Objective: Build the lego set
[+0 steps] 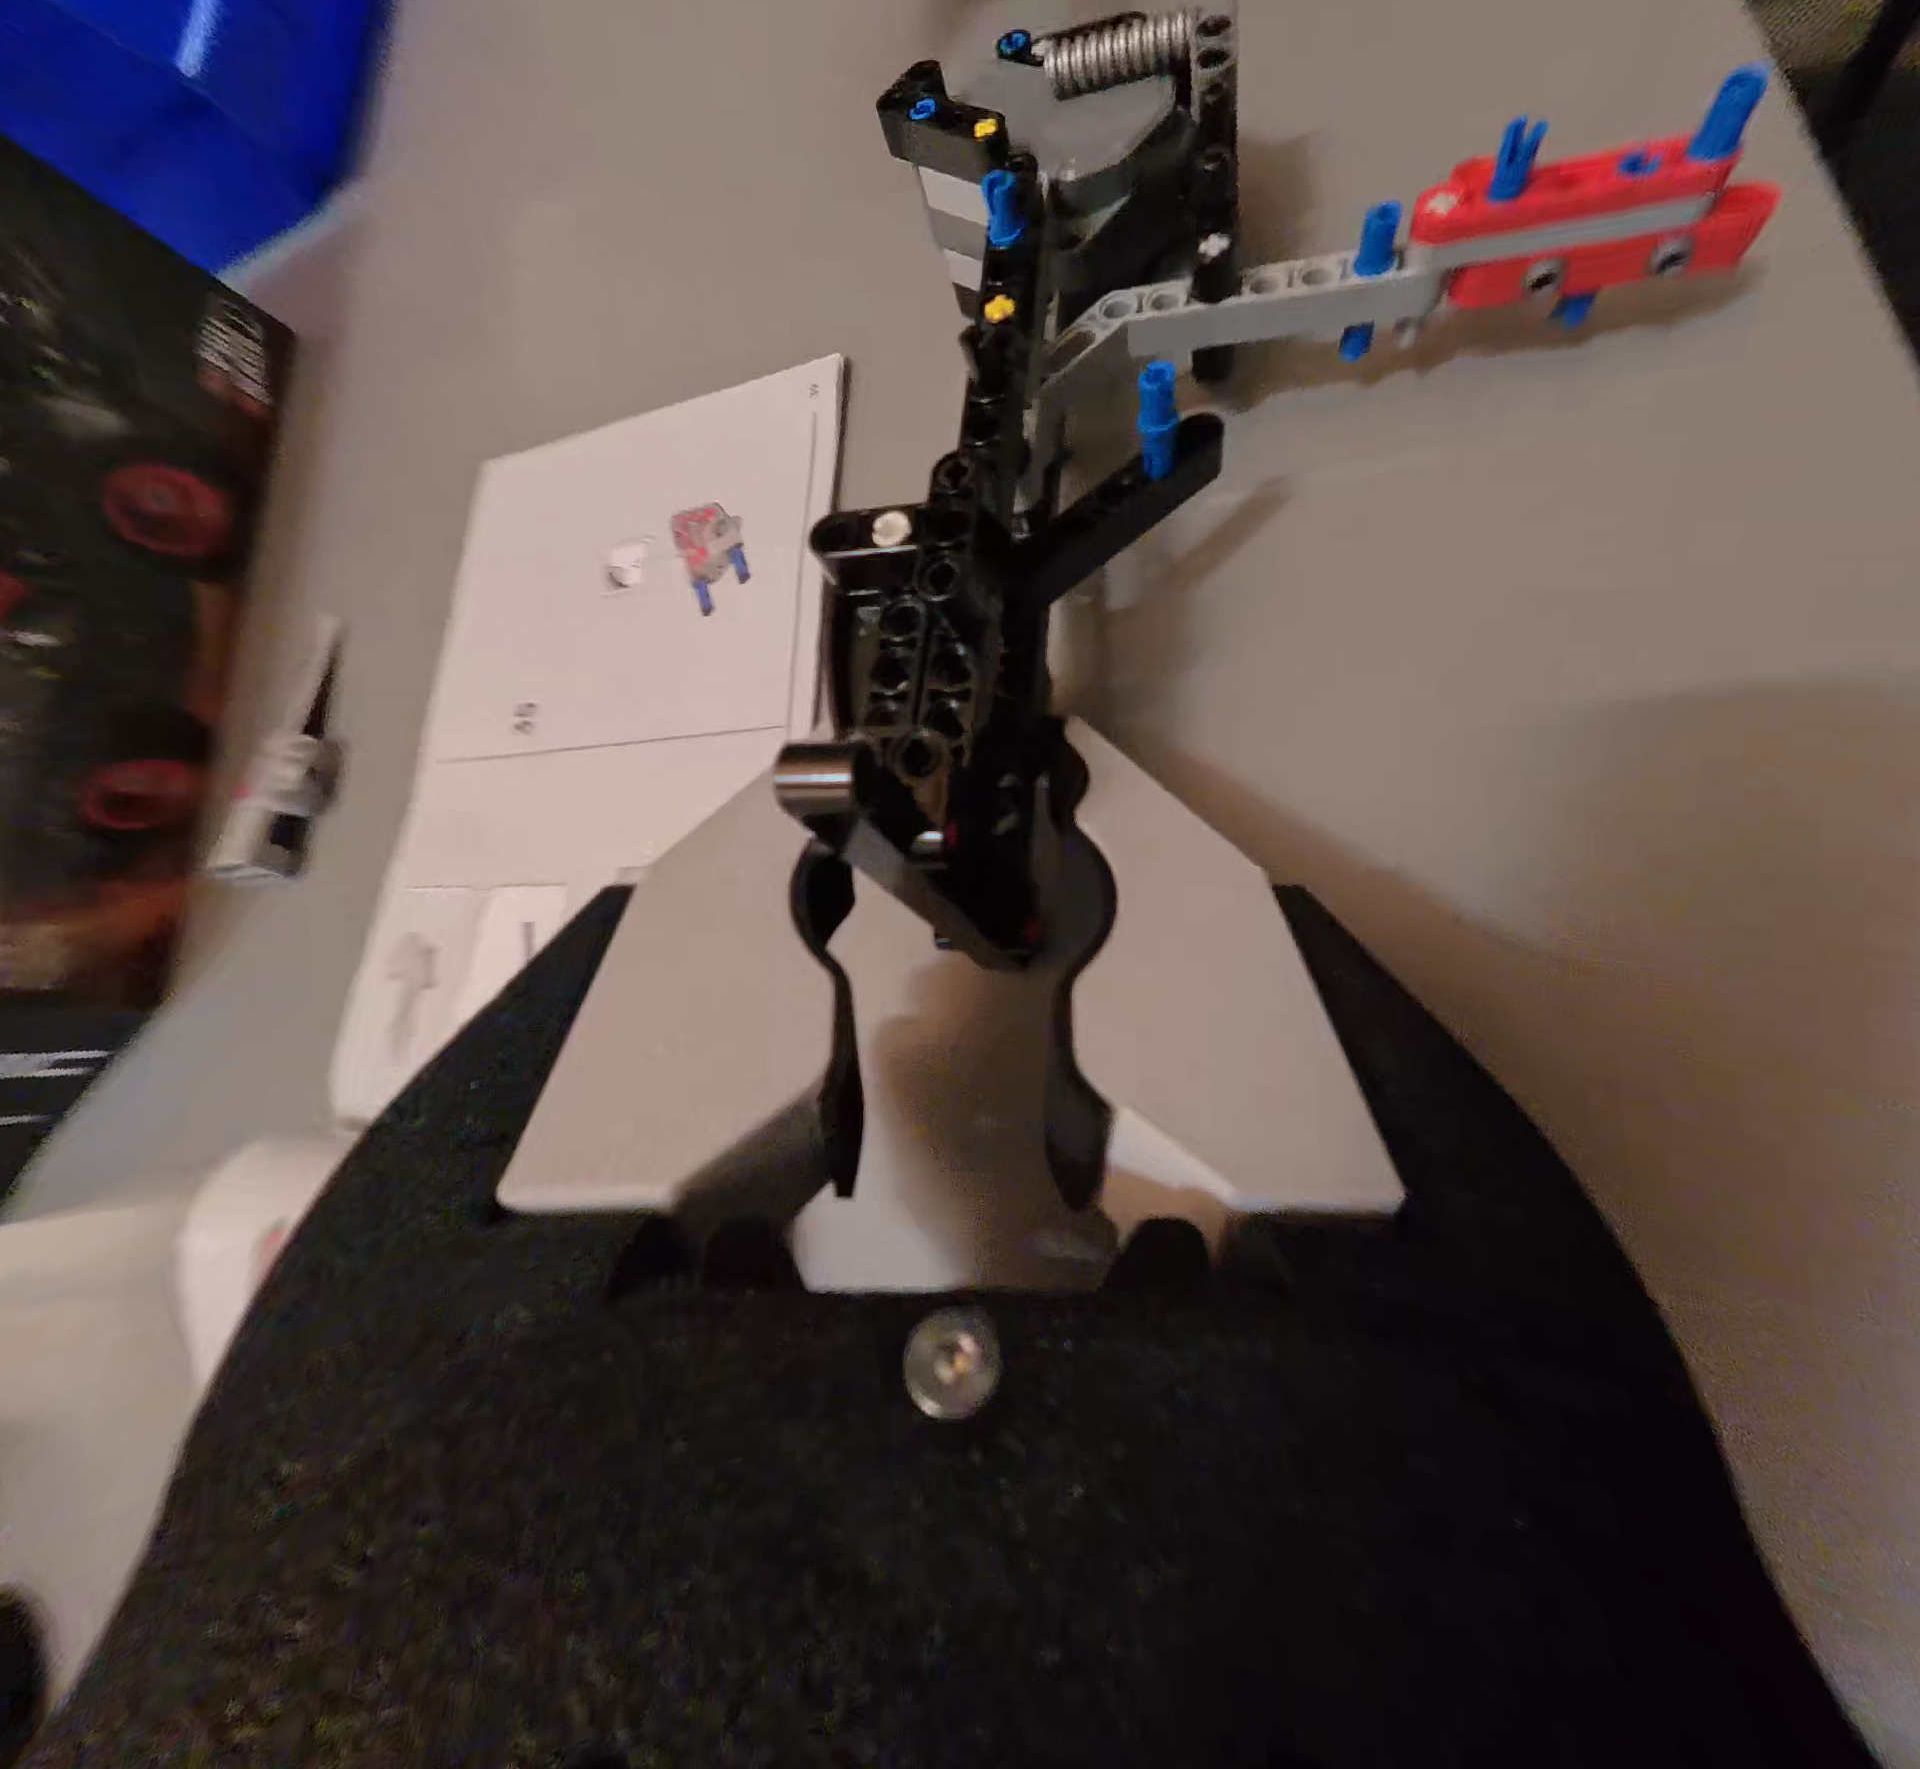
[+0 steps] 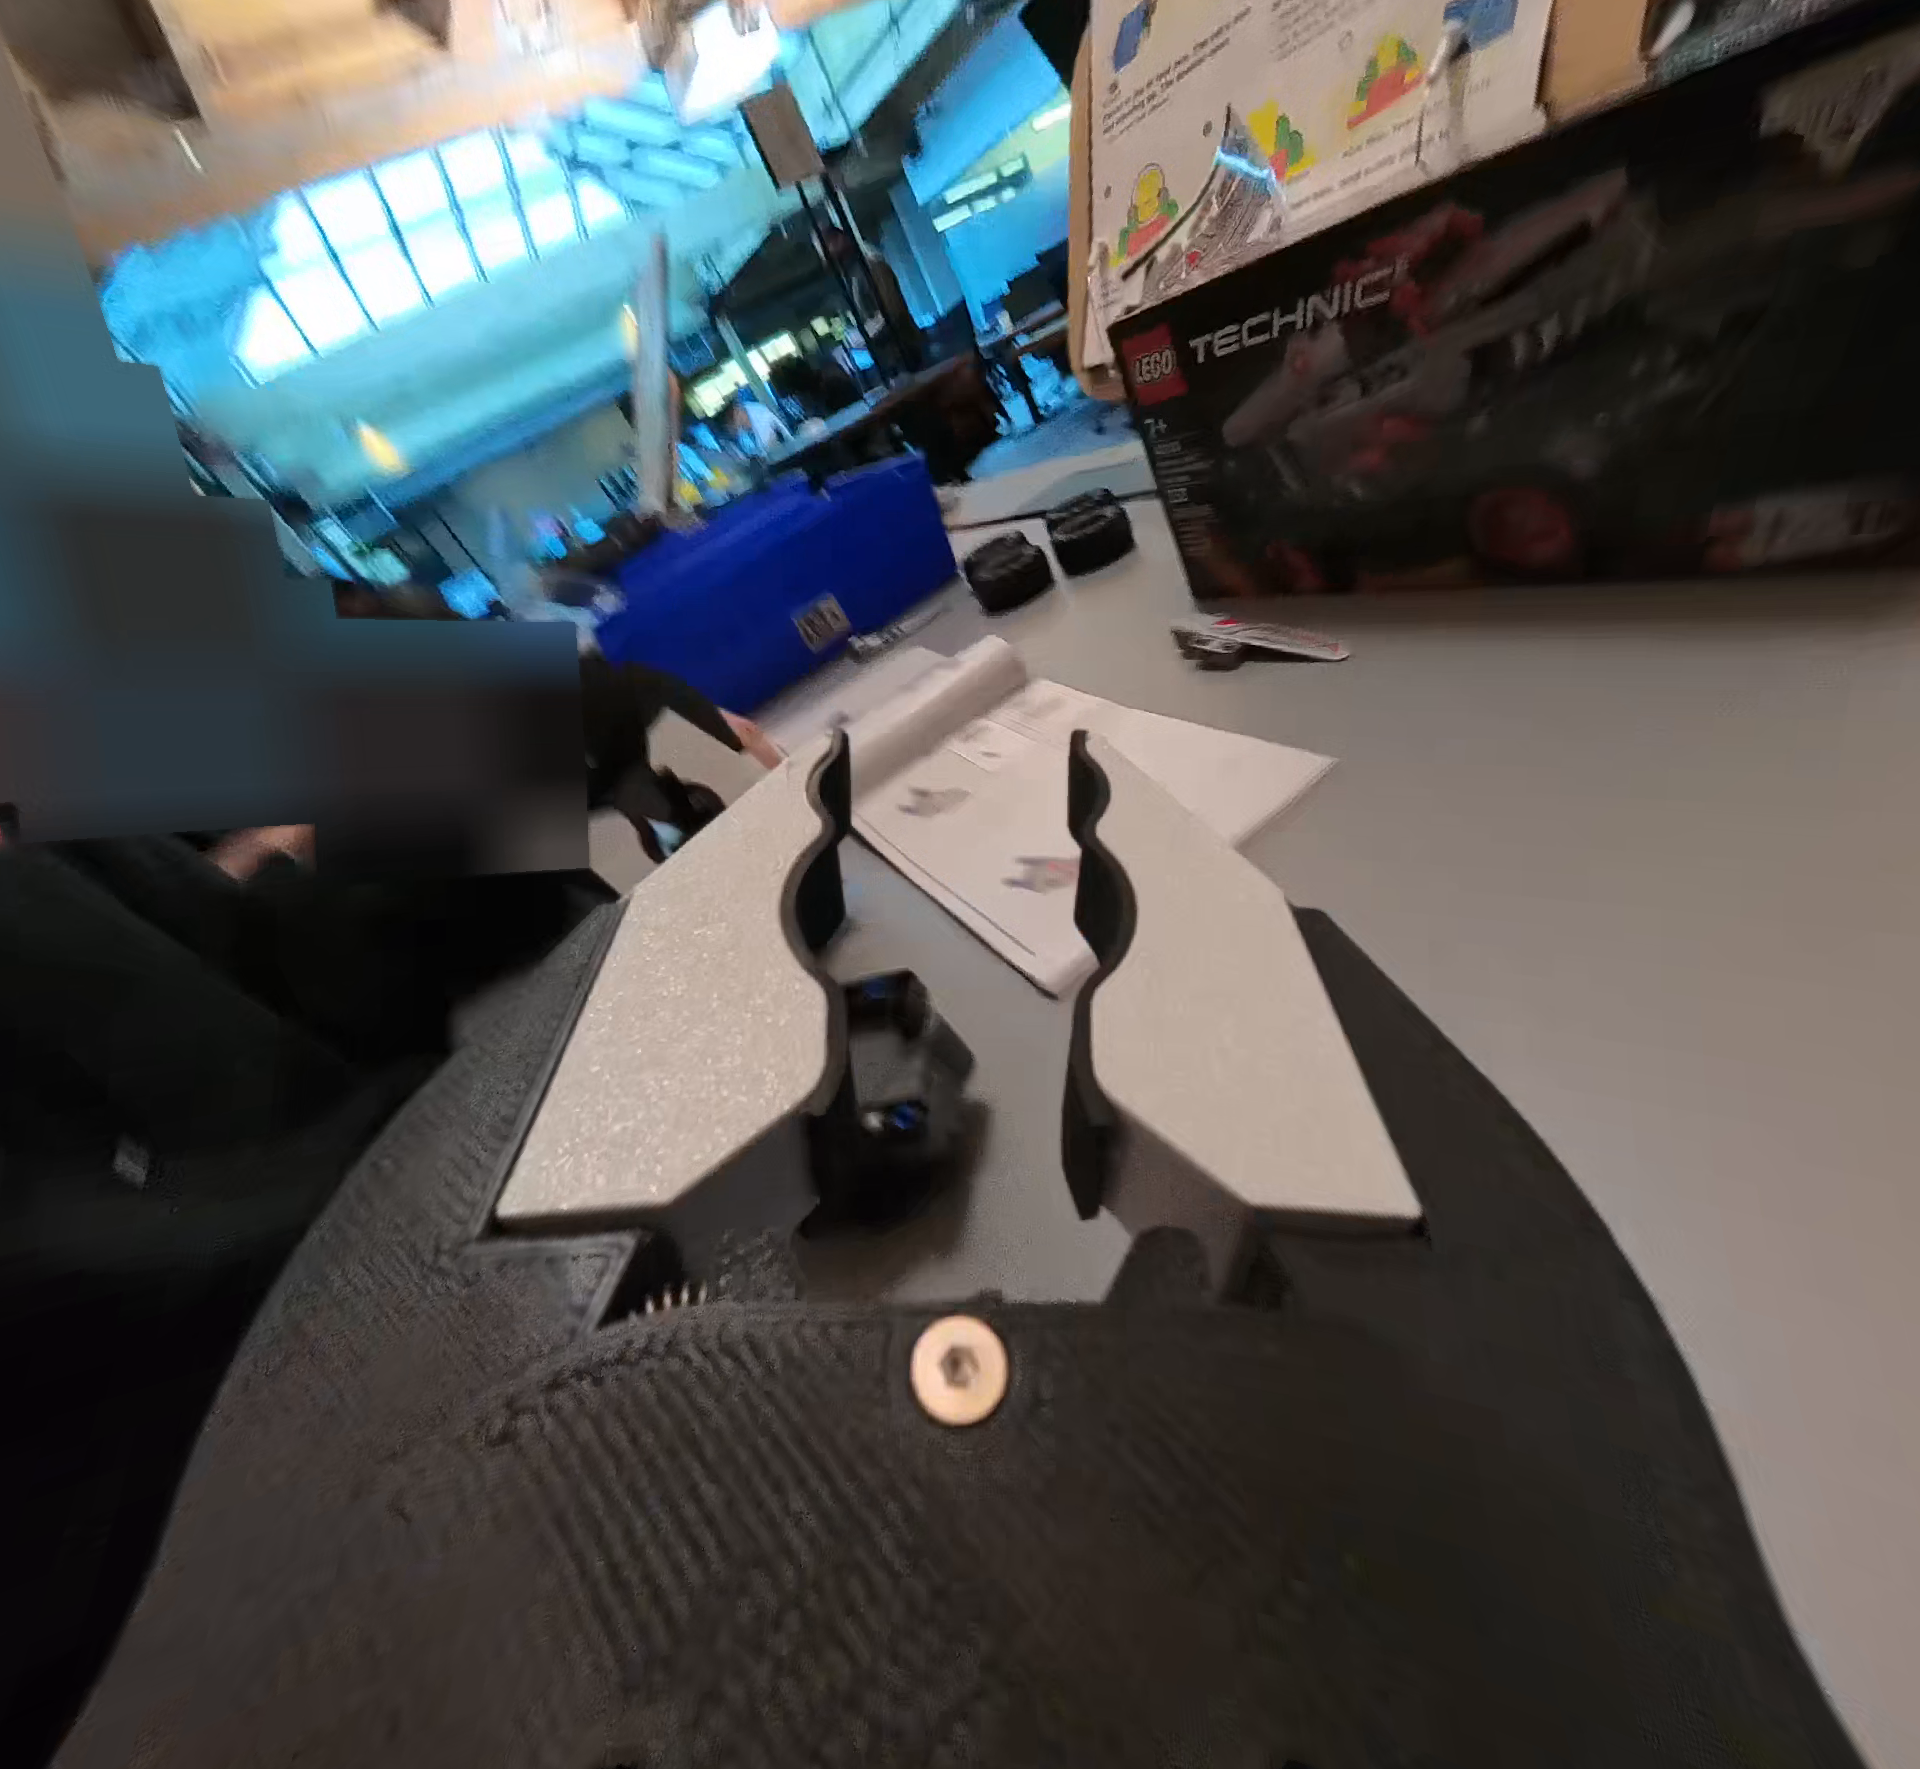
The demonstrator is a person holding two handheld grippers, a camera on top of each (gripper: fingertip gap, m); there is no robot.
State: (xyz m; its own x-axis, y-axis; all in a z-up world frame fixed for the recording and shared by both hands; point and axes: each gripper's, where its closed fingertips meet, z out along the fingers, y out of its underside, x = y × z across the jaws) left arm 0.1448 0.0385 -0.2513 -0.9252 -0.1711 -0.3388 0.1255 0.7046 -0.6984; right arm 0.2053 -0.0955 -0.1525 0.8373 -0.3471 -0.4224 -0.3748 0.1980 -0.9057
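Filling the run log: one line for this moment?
left gripper: shut on lego assembly | right gripper: open, empty | instruction booklet: on table

Right gripper fingers apart, instruction booklet beyond, set box behind

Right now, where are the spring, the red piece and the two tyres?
spring [image 1: 1117, 52], left wrist view, middle of coil.
red piece [image 1: 1590, 213], left wrist view, its flat face.
tyres [image 2: 1006, 573], right wrist view, nearer tyre's tread.

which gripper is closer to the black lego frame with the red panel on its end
Left. The left gripper is shut on the black lego frame; the right gripper is open, with the frame out of its view.
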